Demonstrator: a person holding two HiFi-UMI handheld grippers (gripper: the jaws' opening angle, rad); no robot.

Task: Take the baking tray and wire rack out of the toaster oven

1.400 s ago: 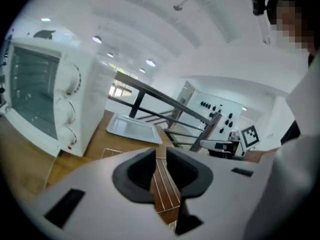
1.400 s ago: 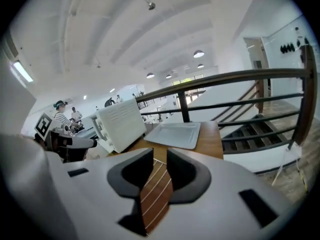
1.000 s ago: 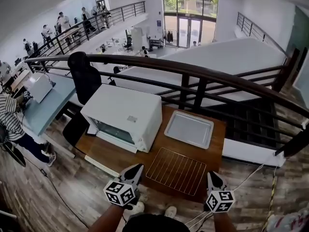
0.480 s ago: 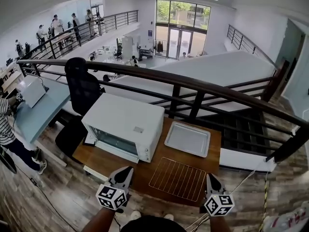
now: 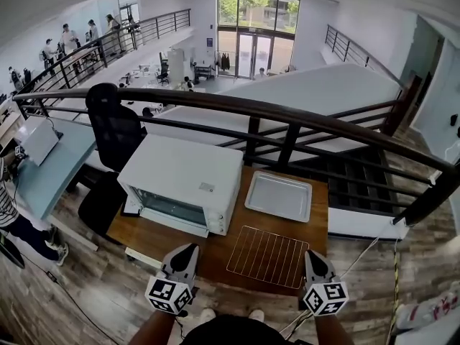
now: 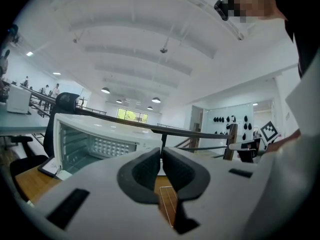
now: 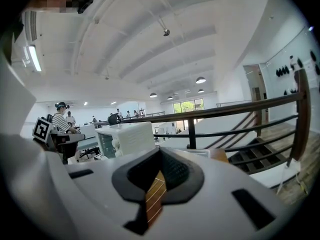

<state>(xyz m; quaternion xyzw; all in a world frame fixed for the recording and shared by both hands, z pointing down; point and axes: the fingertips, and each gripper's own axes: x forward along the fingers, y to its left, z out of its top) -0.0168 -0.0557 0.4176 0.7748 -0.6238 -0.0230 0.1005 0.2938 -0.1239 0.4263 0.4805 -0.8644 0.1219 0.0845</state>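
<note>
The white toaster oven [image 5: 183,182] stands on the left of the wooden table [image 5: 162,241]. In the left gripper view the oven [image 6: 95,144] shows its inside with no tray or rack in it. The baking tray [image 5: 280,196] lies flat at the table's back right. The wire rack [image 5: 267,256] lies flat in front of it, near the front edge. My left gripper [image 5: 185,252] is shut and empty, just left of the rack. My right gripper [image 5: 313,259] is off the rack's right corner; its jaws have just closed, with nothing between them. Both hang short of the table.
A dark railing [image 5: 287,124] runs behind the table, with an open hall far below. A black office chair [image 5: 111,131] stands left of the oven beside a pale desk [image 5: 50,167]. People stand on the far balcony and one by the desk at the left.
Both grippers have drawn back from the table edge toward me and risen a little. The tray and the rack lie where they were.
</note>
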